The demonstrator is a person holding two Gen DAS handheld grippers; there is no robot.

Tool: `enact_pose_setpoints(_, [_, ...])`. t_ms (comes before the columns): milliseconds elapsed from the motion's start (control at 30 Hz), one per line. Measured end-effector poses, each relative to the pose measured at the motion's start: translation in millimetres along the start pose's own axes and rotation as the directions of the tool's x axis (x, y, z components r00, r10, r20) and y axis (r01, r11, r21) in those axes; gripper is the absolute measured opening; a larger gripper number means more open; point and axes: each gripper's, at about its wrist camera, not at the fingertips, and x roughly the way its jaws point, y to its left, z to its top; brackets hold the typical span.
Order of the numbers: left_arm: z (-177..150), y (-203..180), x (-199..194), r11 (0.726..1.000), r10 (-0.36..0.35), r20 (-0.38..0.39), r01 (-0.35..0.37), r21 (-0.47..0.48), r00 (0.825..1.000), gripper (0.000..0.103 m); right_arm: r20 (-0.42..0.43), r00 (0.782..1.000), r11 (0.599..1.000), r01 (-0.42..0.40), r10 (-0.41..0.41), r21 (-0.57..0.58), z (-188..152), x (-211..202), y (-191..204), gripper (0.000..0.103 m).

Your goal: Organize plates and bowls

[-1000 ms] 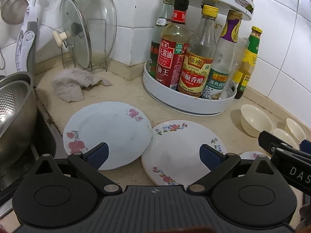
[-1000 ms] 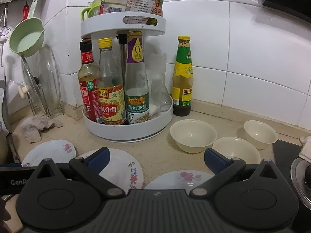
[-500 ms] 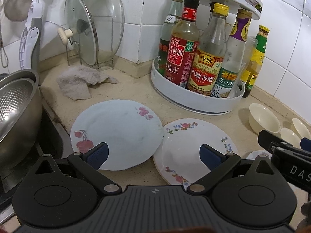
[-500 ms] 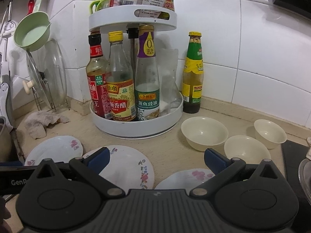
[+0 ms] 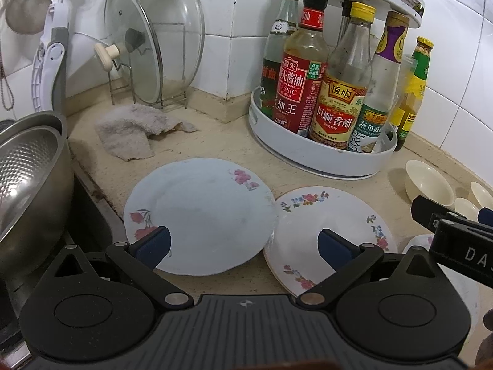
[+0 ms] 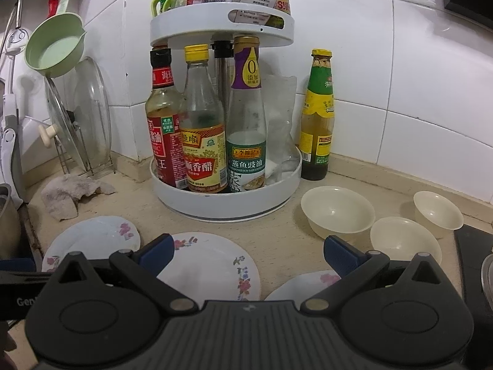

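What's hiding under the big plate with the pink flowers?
The big plate overlaps the edge of the second plate beside it. Otherwise it rests on the counter; anything beneath its middle is hidden.

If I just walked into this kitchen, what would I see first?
Probably the white two-tier turntable crowded with tall sauce bottles, standing in the tiled corner. In front of it, three flowered plates lie flat on the counter, the leftmost plate slightly overlapping the middle plate. To the right sit three cream bowls, empty and close together.
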Motion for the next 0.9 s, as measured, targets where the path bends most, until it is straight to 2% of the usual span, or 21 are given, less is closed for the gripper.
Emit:
enact_pose_setpoints(167, [0.4, 3.5, 3.7, 1.0, -0.021, -0.016, 0.021, 0.011, 1.0, 0.102, -0.007, 1.0, 1.0, 0.008, -0.008, 0.004, -1.7, 1.4, 4.3, 0.102])
enact_pose_setpoints(267, [-2.6, 2.2, 8.5, 0.995, -0.096, -0.058, 0.097, 0.023, 0.994, 0.102, -0.021, 1.0, 1.0, 0.02, -0.02, 0.004, -2.7, 3.1, -0.2, 0.102])
enact_pose_setpoints(433, [-11.2, -12.2, 11.0, 0.973, -0.215, -0.096, 0.222, 0.064, 0.972, 0.102, -0.04, 0.997, 0.997, 0.067, -0.068, -0.024, 0.1, 12.1, -21.3, 0.102])
enact_pose_setpoints(633, [-21.0, -17.8, 26.1, 0.952, -0.297, -0.181, 0.306, 0.024, 0.938, 0.102, -0.1, 0.995, 0.994, -0.014, 0.003, -0.109, 5.8, 39.4, -33.2, 0.102])
enact_pose_setpoints(733, [-25.6, -24.5, 24.9, 0.946, -0.312, -0.189, 0.323, 0.026, 0.931, 0.102, -0.161, 0.984, 0.992, -0.088, 0.073, -0.088, 10.6, 53.0, -46.5, 0.102])
enact_pose_setpoints(800, [-29.0, -33.9, 19.7, 0.931, -0.346, -0.188, 0.361, 0.05, 0.919, 0.102, -0.179, 0.981, 0.994, -0.088, 0.074, -0.072, 11.6, 55.6, -59.8, 0.102])
enact_pose_setpoints(900, [-35.0, -54.5, 12.5, 0.892, -0.416, -0.197, 0.44, 0.098, 0.888, 0.102, -0.184, 0.982, 0.996, -0.055, 0.04, -0.077, 7.9, 49.4, -85.2, 0.102])
